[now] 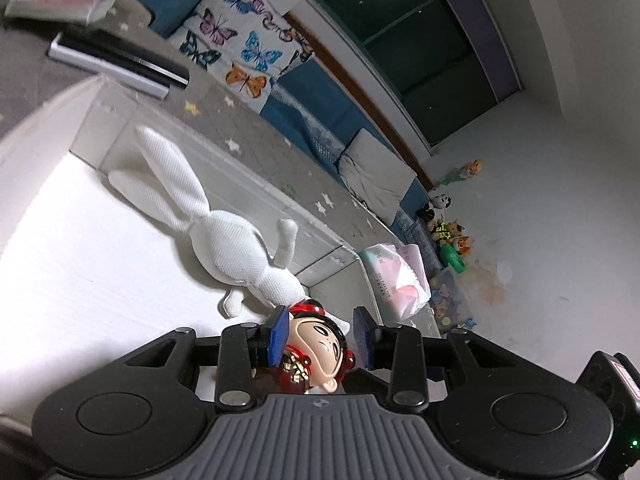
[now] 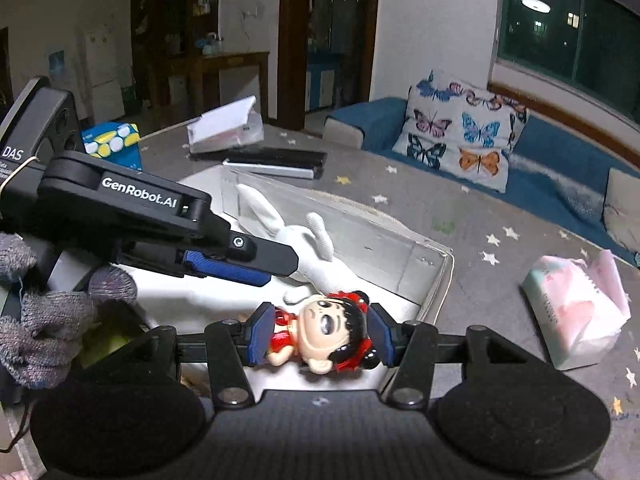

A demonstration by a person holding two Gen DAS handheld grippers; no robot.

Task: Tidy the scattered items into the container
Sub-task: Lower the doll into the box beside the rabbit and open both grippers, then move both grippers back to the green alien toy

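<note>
Between the blue pads of my left gripper [image 1: 320,320] sits a small doll [image 1: 320,346] with black hair, a red headdress and a dark red and gold dress; the pads are shut on its head. A white plush rabbit [image 1: 224,236] lies inside the clear container [image 1: 240,176]. My right gripper [image 2: 320,316] is shut on a second doll [image 2: 320,332] in a bright red dress, held lying sideways over the near corner of the container [image 2: 360,236]. In the right wrist view the left gripper [image 2: 280,268] reaches over the rabbit [image 2: 316,240], its doll hidden.
A pink and green tissue pack [image 2: 576,312] lies right of the container on the grey star-patterned mat. Black and silver boxes [image 2: 276,162] and an open white box [image 2: 228,128] sit behind it. A butterfly pillow [image 2: 460,132] leans on the blue couch. A gloved hand [image 2: 52,328] holds the left gripper.
</note>
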